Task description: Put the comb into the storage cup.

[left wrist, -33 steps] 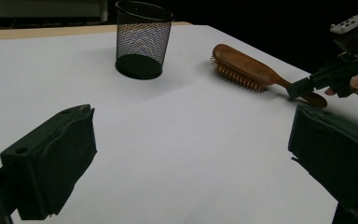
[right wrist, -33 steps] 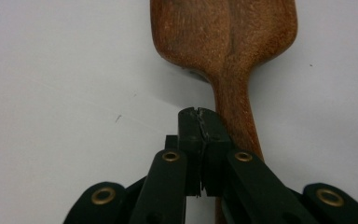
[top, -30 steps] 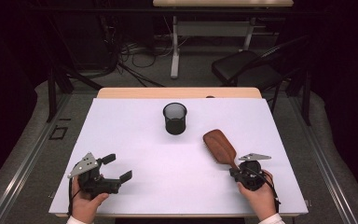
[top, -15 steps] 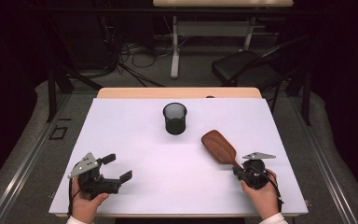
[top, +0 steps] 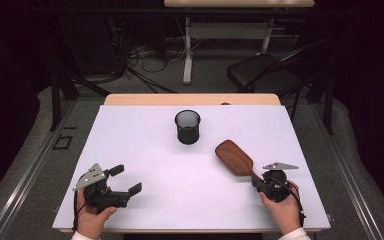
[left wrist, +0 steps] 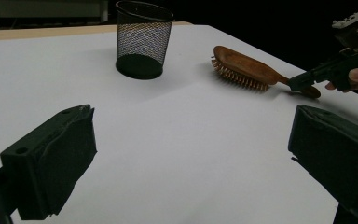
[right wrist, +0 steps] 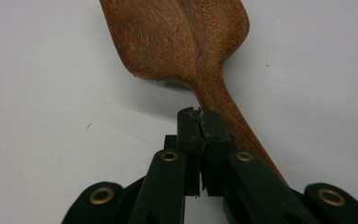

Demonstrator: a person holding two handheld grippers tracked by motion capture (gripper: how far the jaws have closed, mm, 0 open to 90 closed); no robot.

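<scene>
In the high view, the right claw (top: 256,181) sits at the lower right, on the handle of the hairbrush (top: 234,157). It has slid a tiny bit to the right since a second ago, and the brush has turned just a little. The left claw (top: 126,180) has stayed at the lower left, wide open and empty.

In the left gripper view, the brush (left wrist: 242,67) lies bristles down at the upper right, near the mesh cup (left wrist: 142,42).

In the right gripper view, the claw (right wrist: 199,116) is squeezed shut. The handle (right wrist: 223,102) runs under it, so I cannot tell if it is pinched. I think the lift has not started.
</scene>
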